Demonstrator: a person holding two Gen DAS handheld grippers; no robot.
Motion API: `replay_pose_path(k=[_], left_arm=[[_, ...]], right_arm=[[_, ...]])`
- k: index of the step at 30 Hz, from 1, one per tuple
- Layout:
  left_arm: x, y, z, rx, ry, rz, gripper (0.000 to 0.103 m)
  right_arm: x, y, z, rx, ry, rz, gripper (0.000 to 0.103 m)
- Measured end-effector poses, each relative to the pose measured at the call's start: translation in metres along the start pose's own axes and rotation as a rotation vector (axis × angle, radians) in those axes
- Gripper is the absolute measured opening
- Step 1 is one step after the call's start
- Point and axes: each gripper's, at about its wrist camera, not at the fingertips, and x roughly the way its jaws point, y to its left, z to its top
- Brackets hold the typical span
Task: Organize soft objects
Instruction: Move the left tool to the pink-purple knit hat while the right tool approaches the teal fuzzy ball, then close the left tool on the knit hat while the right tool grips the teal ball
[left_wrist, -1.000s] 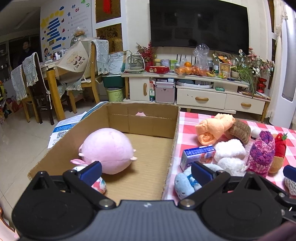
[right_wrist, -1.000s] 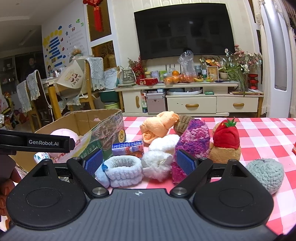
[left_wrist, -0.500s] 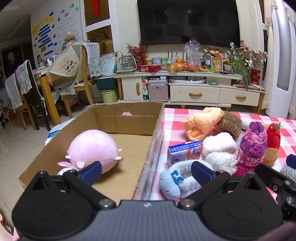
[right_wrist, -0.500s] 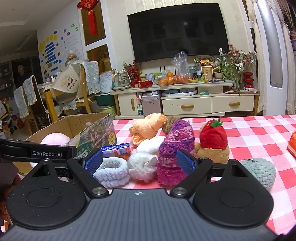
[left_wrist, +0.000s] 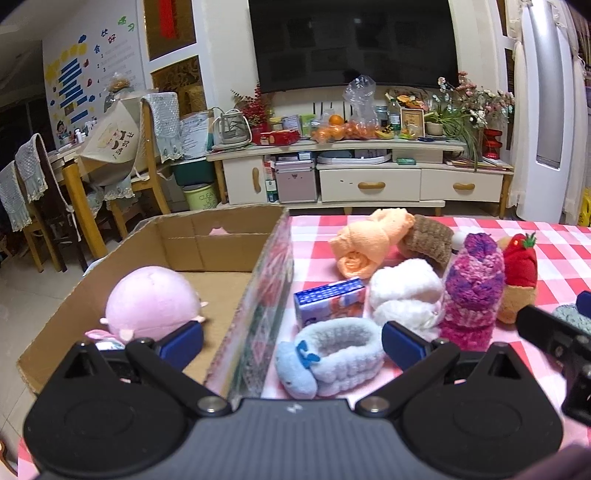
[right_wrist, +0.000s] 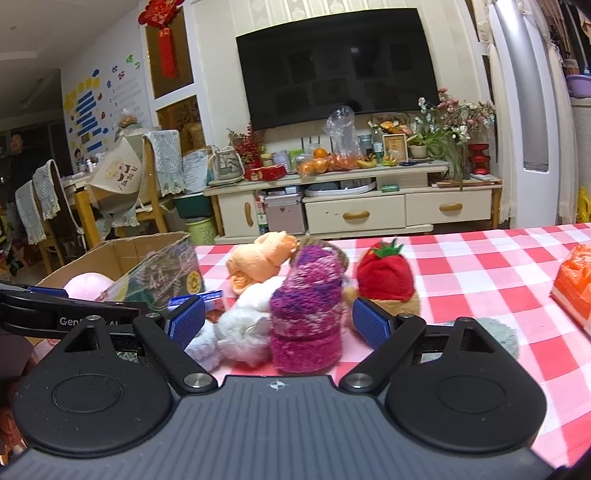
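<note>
The sorting is looking barely begun: a round pink plush toy (left_wrist: 151, 301) is sitting inside the open brown cardboard box (left_wrist: 229, 236) at the left edge of the red-and-white checked surface (right_wrist: 480, 266), with a smaller patterned soft item (left_wrist: 109, 342) partly hidden beside it, while most of the soft things are waiting outside. Lying just beside the box's right wall are a pale blue fluffy ring-shaped band (left_wrist: 332, 354), a white fluffy bundle (left_wrist: 402, 295), a rolled orange towel (left_wrist: 369, 240), a brown knitted piece (left_wrist: 428, 238), a purple-and-magenta knitted hat (right_wrist: 306, 314), a red strawberry-shaped plush (right_wrist: 386, 280) and, nearer the right tool, a grey-green knitted ball (right_wrist: 487, 332); a small blue carton (left_wrist: 328, 301) is resting among them (probably not a soft object, so I judge it is staying out). The left tool (left_wrist: 291, 338) is hovering with its fingers apart and empty, straddling the box wall and the blue band. The right tool (right_wrist: 279, 321) is likewise spread wide and holding nothing, framing the knitted hat, which seems the likely next pick. By my estimate roughly seven items are still needing transfer into the box.
</note>
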Motion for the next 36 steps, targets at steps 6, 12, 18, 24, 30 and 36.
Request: replay_pose_path(k=[6, 12, 18, 24, 30, 36], left_arm=[[-0.001, -0.01, 0.001, 0.002, -0.006, -0.026, 0.102], [-0.001, -0.027, 0.001, 0.033, -0.008, -0.055, 0.102], [0.001, -0.042, -0.001, 0.053, -0.001, -0.1, 0.102], [0.008, -0.067, -0.001, 0.096, -0.004, -0.155, 0.102], [0.021, -0.095, 0.0, 0.139, 0.0, -0.19, 0.102], [0.042, -0.114, 0.003, 0.144, 0.026, -0.195, 0.102]], right_arm=[[-0.009, -0.013, 0.0, 0.025, -0.02, -0.057, 0.103], [-0.013, -0.024, -0.002, 0.035, -0.03, -0.134, 0.103], [-0.017, -0.037, -0.008, 0.059, -0.011, -0.201, 0.103], [-0.009, -0.057, -0.024, 0.109, 0.094, -0.248, 0.103], [0.001, -0.062, -0.034, 0.133, 0.155, -0.242, 0.103], [0.009, -0.066, -0.034, 0.116, 0.175, -0.246, 0.103]])
